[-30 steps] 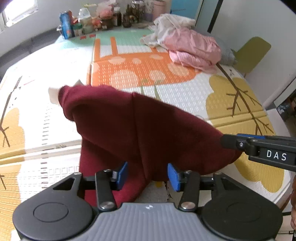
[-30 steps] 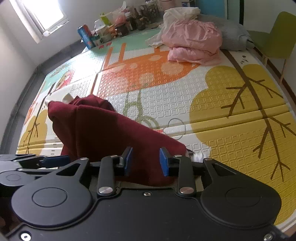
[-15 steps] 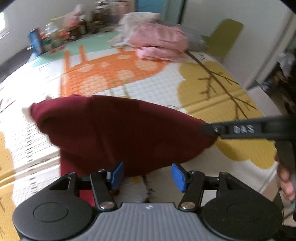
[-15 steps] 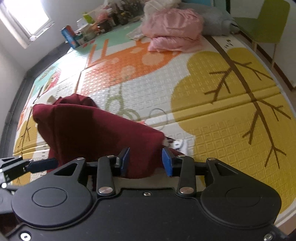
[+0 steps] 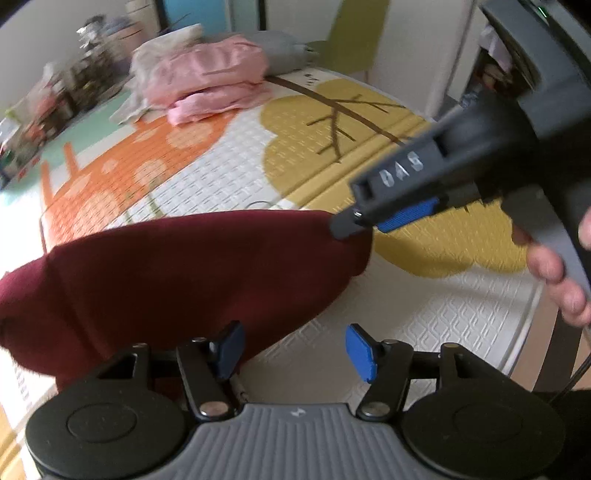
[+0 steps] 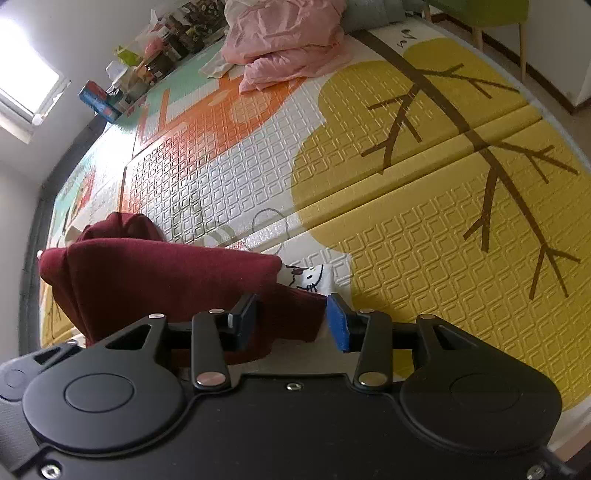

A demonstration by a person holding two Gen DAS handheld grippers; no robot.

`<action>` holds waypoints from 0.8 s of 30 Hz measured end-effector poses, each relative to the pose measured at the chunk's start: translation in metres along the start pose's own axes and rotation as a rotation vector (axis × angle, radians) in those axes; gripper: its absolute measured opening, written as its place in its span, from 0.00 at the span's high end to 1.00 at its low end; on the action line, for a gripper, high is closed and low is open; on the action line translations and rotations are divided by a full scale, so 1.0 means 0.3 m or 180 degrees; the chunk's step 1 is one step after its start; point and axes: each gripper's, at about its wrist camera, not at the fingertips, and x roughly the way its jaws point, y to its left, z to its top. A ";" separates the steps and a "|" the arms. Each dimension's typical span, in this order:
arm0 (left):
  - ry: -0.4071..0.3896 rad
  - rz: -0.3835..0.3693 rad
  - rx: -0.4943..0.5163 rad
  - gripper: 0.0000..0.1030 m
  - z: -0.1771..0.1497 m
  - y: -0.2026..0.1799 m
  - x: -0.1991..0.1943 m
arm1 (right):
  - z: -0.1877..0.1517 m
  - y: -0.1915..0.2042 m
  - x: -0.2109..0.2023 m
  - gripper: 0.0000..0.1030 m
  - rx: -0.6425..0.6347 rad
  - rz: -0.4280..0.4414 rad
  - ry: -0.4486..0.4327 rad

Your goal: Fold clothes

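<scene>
My left gripper [image 5: 295, 349] is nearest, jaws wide with nothing between them. They have just been opening. The maroon garment [image 5: 184, 266] lies at the near edge of the mat [image 5: 424, 314], ahead and to the left of those jaws. Its near hem is just beside the left pad, while the right pad hangs over bare mat.

The garment's long axis runs across my left view, from the left border to the spot where my right gripper [image 6: 291, 321] comes in. Those jaws are narrower and have also just been opening. A fold of maroon cloth sits between them, but I judge the pads no longer press on it. A white printed patch [image 6: 308, 278] shows just past that fold. The hand [image 5: 554, 273] on the right gripper's grip shows at the right border.

I judge the right gripper is nearer to the cloth. For a next fold, the left would have to shift left to get the hem inside its jaws.

Well beyond, near the far edge, lies a pink pile [image 5: 210, 85] with a grey piece behind it. Jars and boxes [image 5: 55, 99] crowd the far left corner, and I cannot tell what is in them. A green chair [image 5: 354, 33] stands past the mat.
</scene>
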 end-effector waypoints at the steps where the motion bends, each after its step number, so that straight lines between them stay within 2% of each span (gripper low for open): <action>1: -0.0009 0.0009 0.0067 0.37 0.001 -0.010 0.007 | 0.003 -0.002 0.003 0.61 0.0021 0.0022 0.0007; 9: -0.0016 0.0183 0.0436 0.34 0.006 -0.068 0.071 | 0.017 -0.030 0.029 0.55 0.0216 0.0144 0.0043; 24: 0.0005 0.0521 0.0646 0.34 -0.001 -0.105 0.157 | 0.008 -0.120 0.105 0.50 0.0710 0.0629 0.0148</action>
